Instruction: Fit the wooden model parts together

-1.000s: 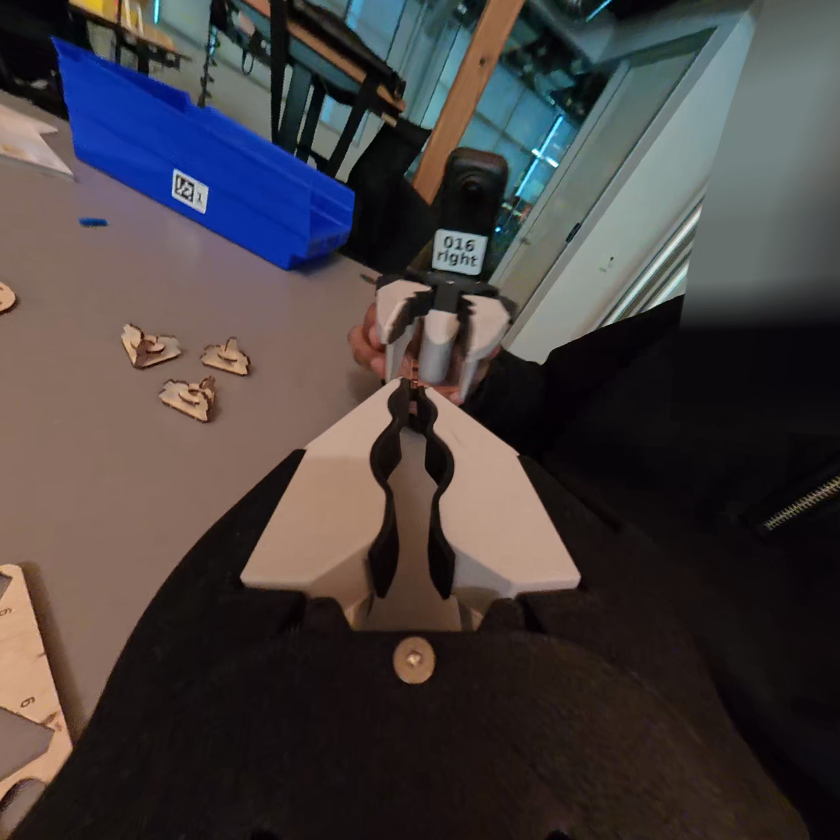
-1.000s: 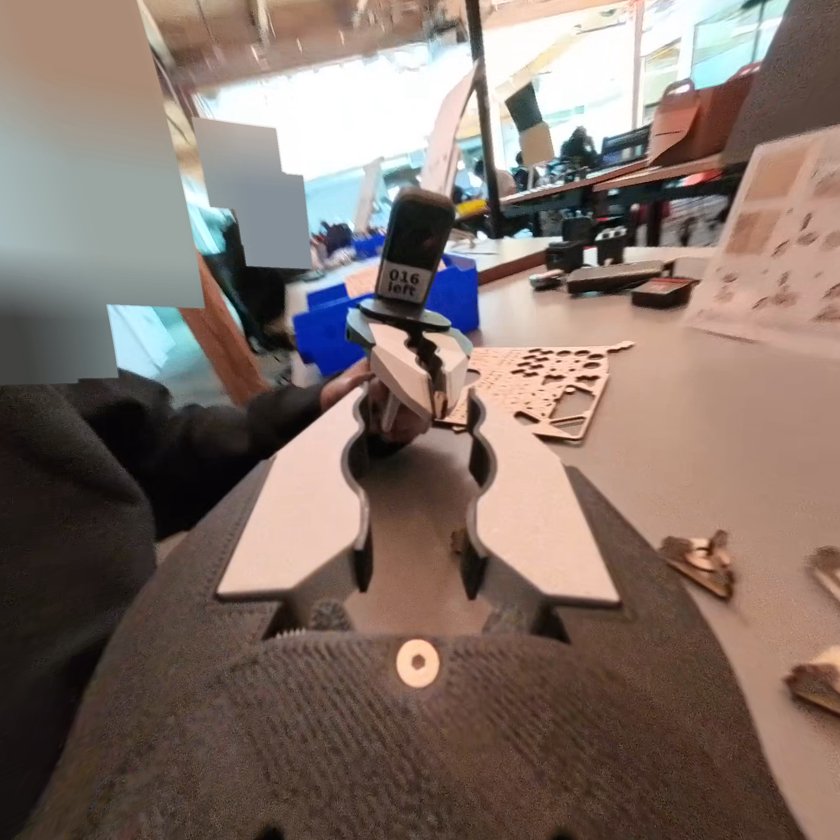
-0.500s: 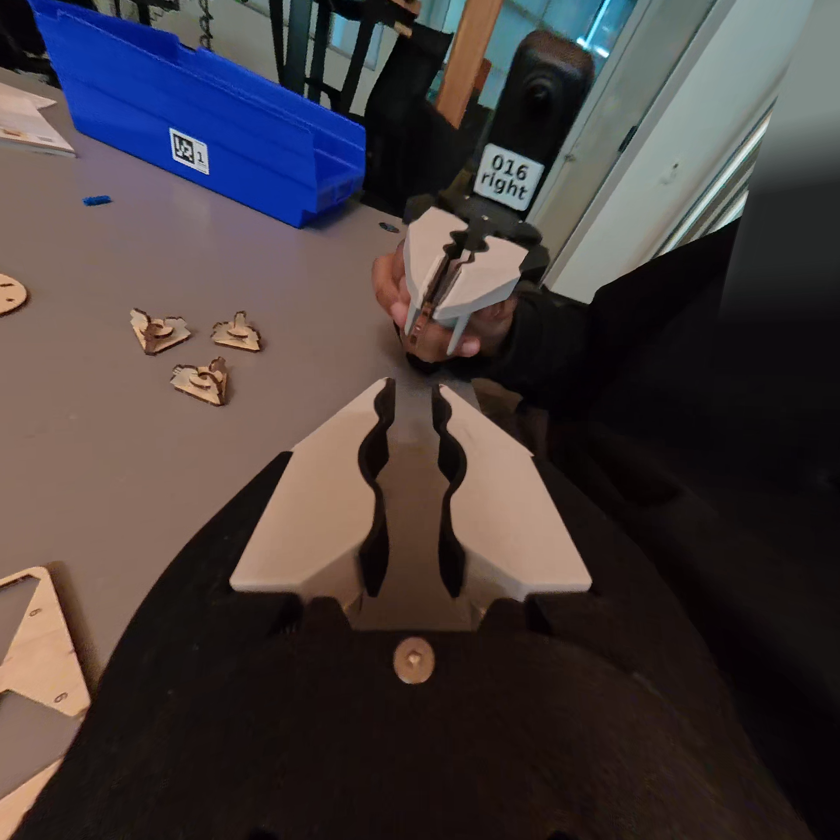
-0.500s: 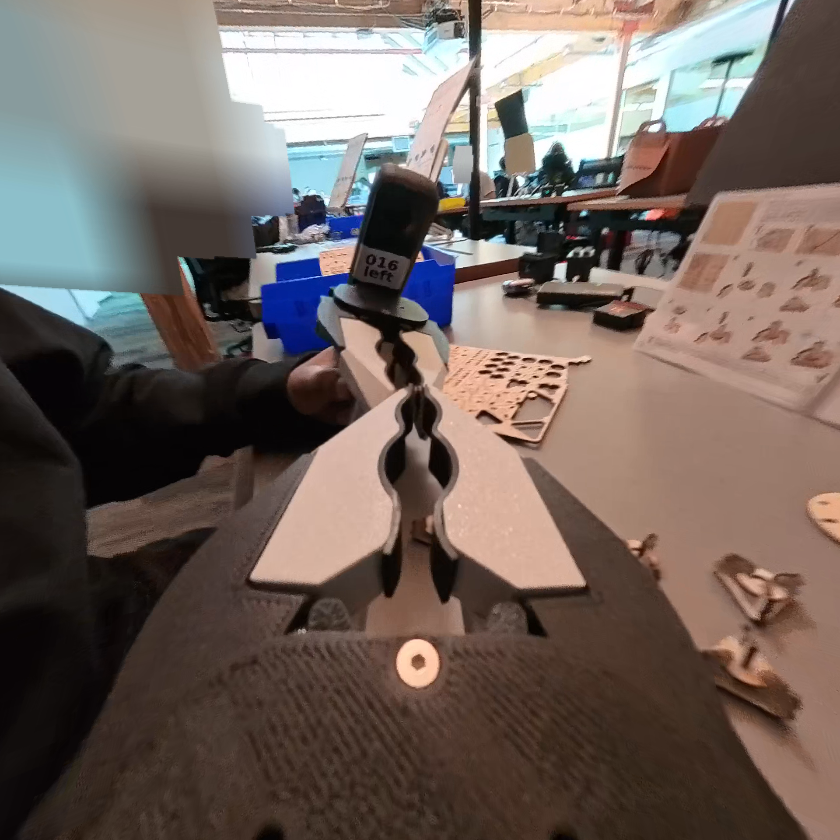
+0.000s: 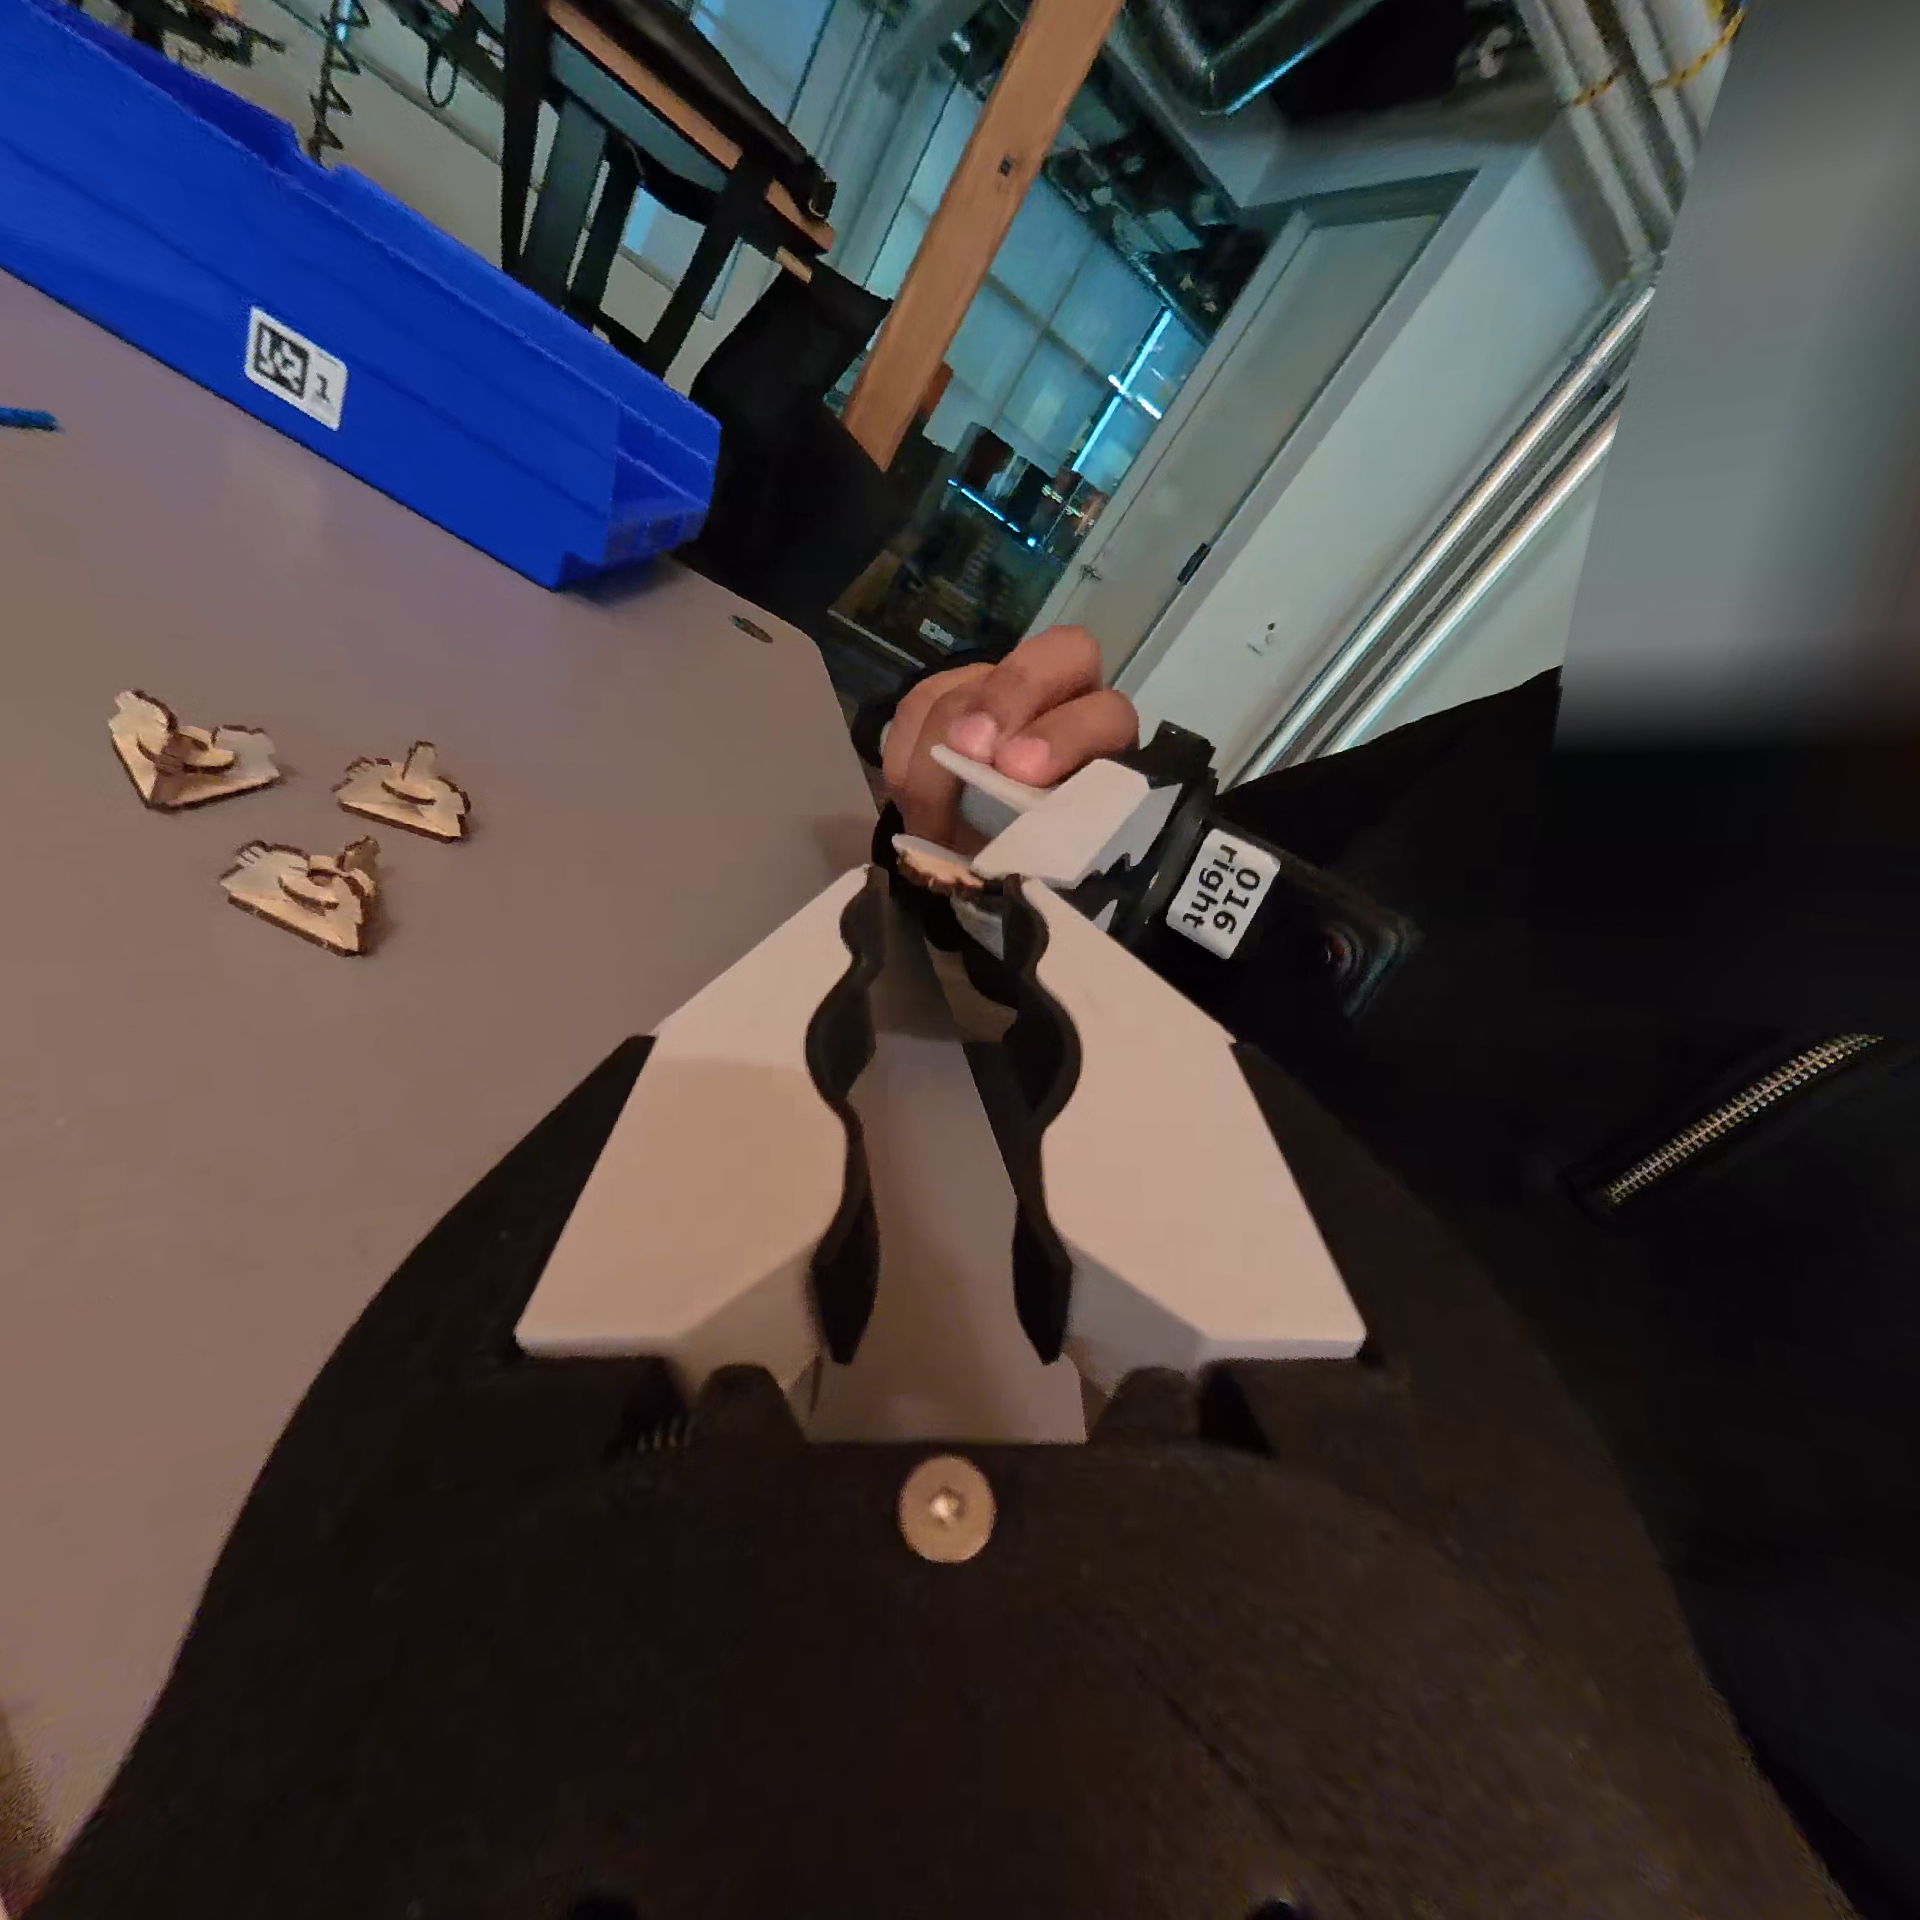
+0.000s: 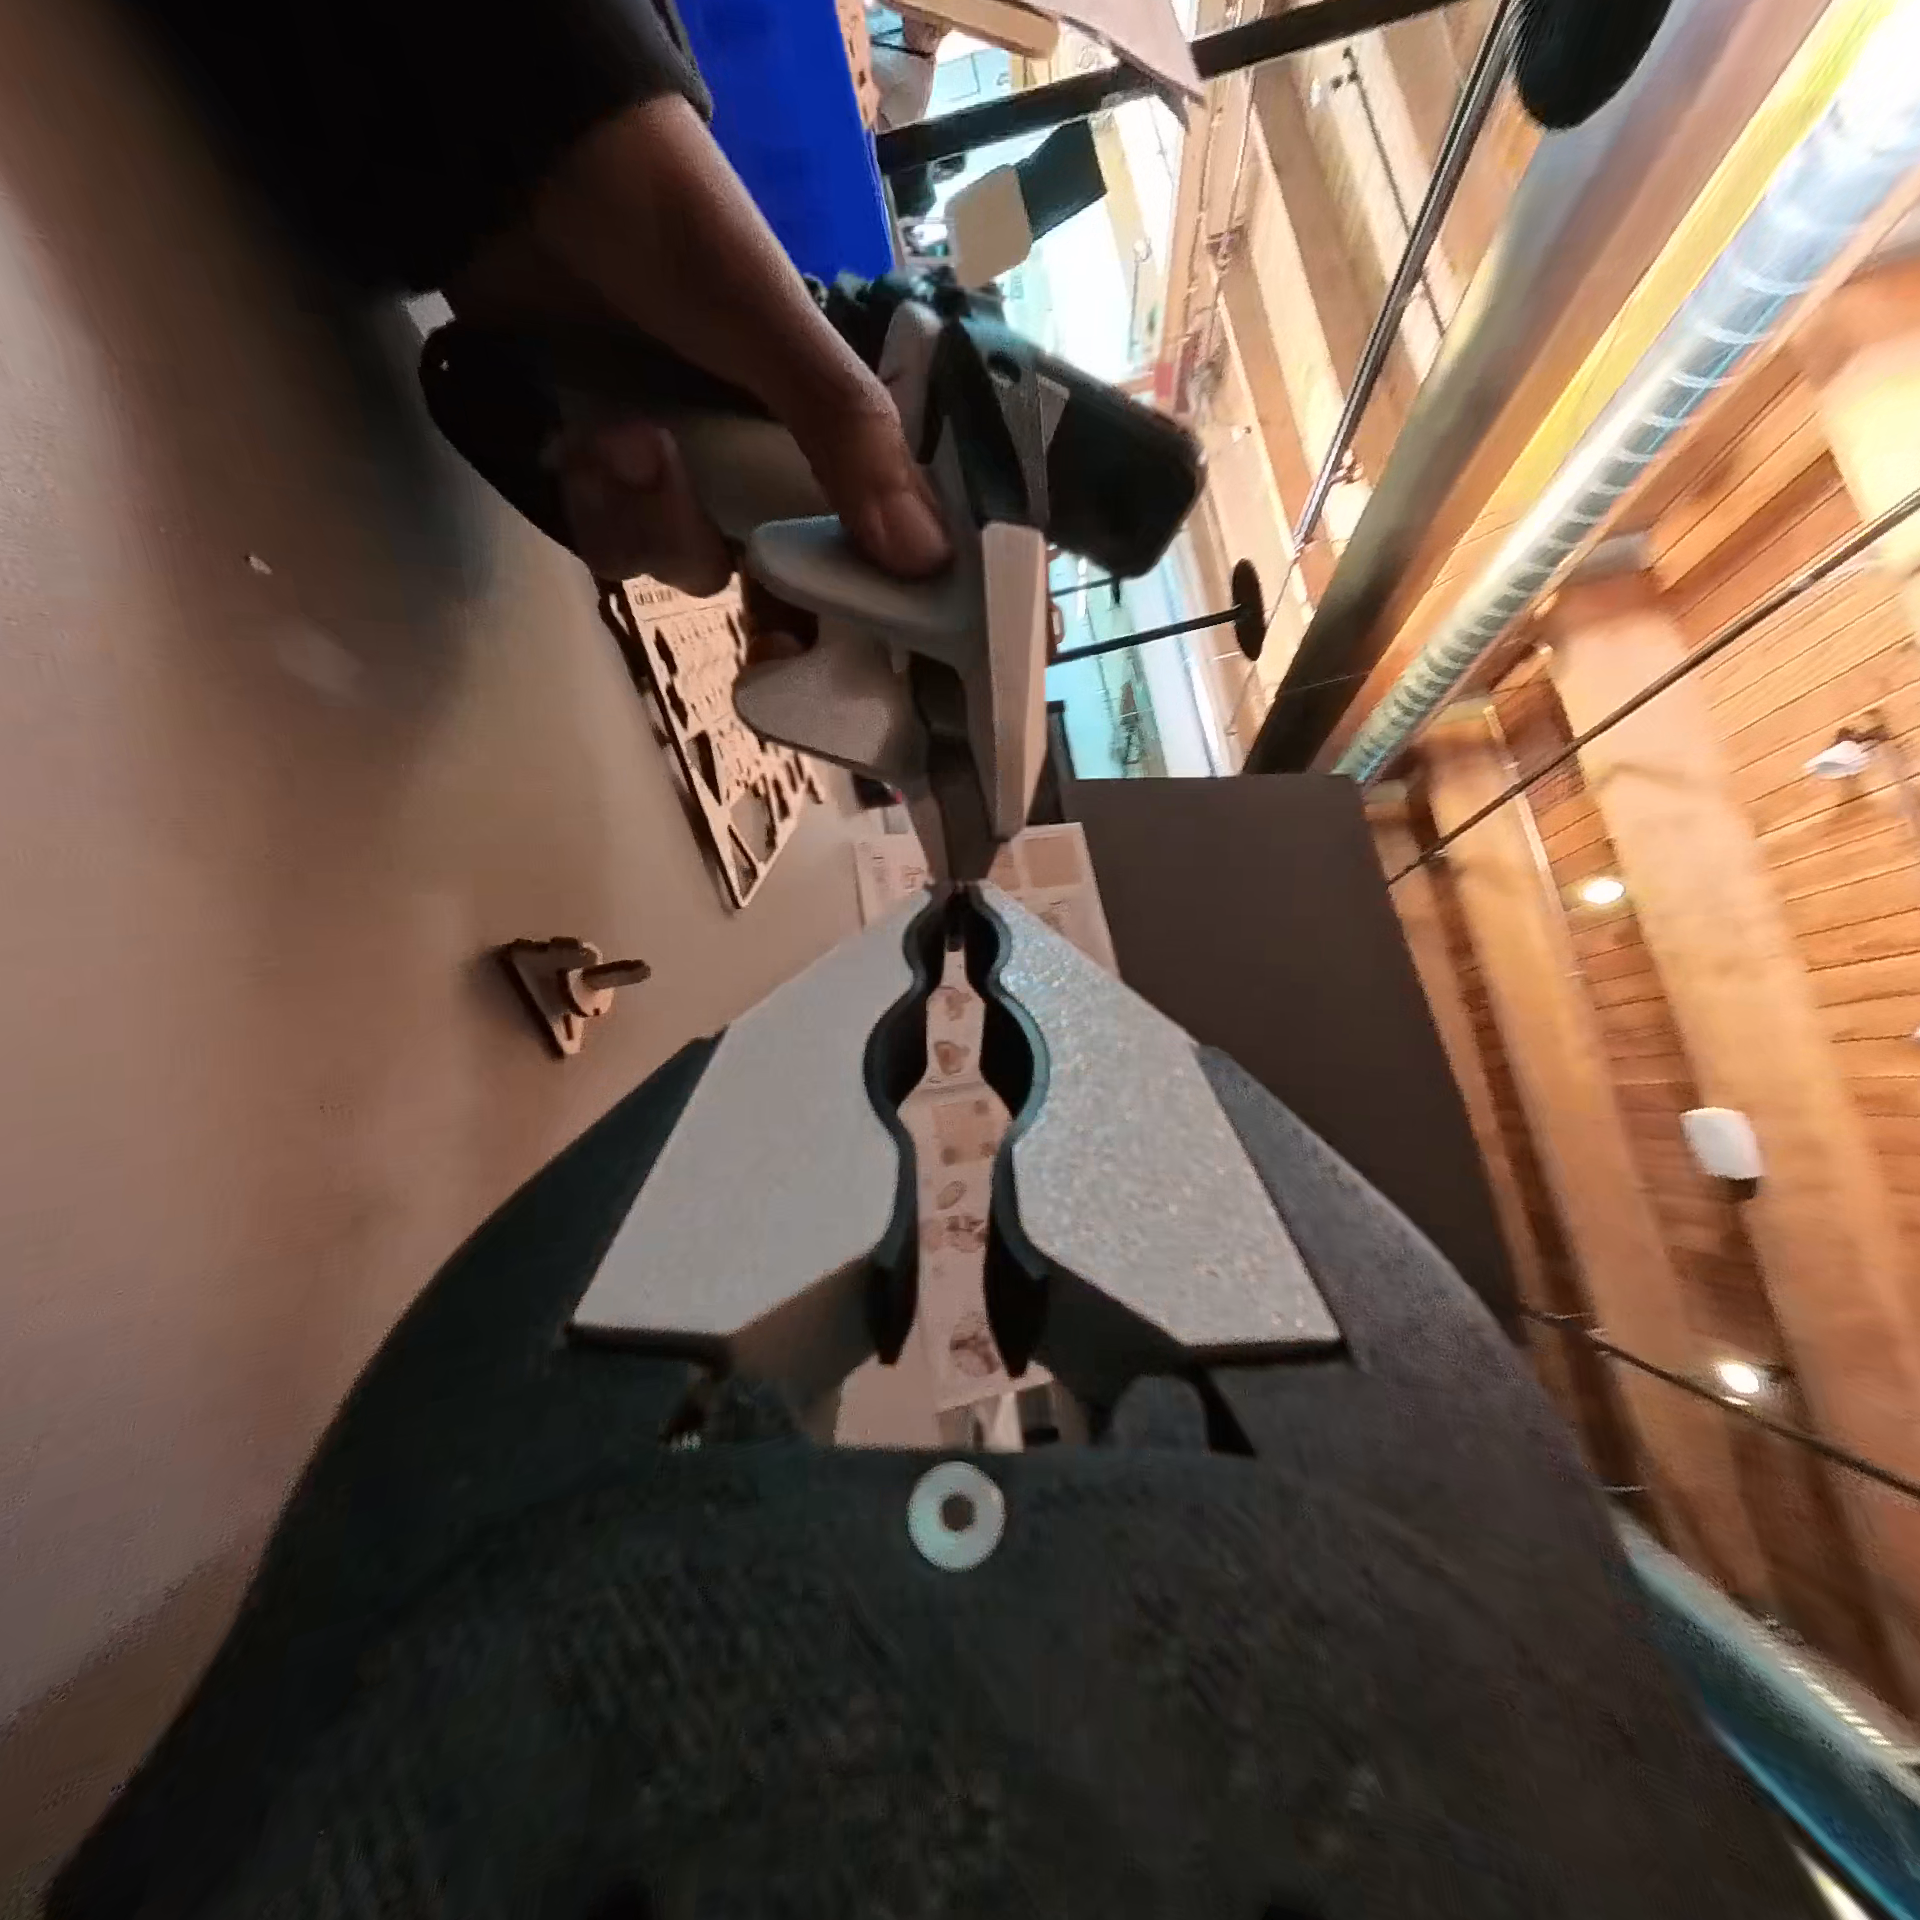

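Right gripper (image 5: pixel 971 883) rolled sideways since earlier, clamped on small wooden disc (image 5: pixel 932 864) – left gripper (image 5: pixel 940 894) apart, bracketing it – blue bin (image 5: pixel 416 343) contents hidden.

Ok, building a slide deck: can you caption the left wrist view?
Left gripper, jaws apart, meets the right gripper holding a small wooden disc, beside three wooden assemblies on a grey table.
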Tool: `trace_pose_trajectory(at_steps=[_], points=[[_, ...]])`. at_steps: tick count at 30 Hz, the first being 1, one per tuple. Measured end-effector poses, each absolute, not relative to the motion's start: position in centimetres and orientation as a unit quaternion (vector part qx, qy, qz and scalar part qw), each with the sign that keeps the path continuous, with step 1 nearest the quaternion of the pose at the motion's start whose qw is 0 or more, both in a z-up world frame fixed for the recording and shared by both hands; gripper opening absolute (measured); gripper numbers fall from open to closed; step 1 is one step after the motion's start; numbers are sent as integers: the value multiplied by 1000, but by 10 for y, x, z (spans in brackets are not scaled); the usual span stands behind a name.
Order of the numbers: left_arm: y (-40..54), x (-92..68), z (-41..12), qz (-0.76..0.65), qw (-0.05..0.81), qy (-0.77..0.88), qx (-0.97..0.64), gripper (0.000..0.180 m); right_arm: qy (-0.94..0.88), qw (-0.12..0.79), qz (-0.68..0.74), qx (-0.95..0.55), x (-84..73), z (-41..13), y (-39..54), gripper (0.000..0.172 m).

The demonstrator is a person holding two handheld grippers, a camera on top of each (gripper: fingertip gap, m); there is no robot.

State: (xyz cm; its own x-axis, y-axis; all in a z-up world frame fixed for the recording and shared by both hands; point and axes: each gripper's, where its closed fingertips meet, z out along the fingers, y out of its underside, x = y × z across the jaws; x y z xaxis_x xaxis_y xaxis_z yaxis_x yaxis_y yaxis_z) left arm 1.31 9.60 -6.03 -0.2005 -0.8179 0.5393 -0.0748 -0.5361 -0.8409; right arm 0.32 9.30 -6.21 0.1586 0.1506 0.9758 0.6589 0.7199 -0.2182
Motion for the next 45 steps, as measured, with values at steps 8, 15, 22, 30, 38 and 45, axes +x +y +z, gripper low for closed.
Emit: trace_pose_trajectory(at_steps=[8,15,22,30,38,45], points=[[93,13,-56,-736,198,343,-549,16,-610,692,-258,-287,4,-59,98,0],[88,17,-61,-739,170,342,-555,1,-634,678,-270,-255,-3,-71,92,0],[91,15,-62,-742,163,332,-559,0,-633,679,-261,-265,-1,-70,94,0],[105,8,-66,-737,172,302,-579,0,-597,711,-141,-343,4,-60,96,18],[98,14,-76,-727,143,315,-594,0,-609,688,-94,-383,10,-72,102,27],[95,16,-80,-722,131,319,-600,0,-622,685,-123,-359,8,-78,101,14]])
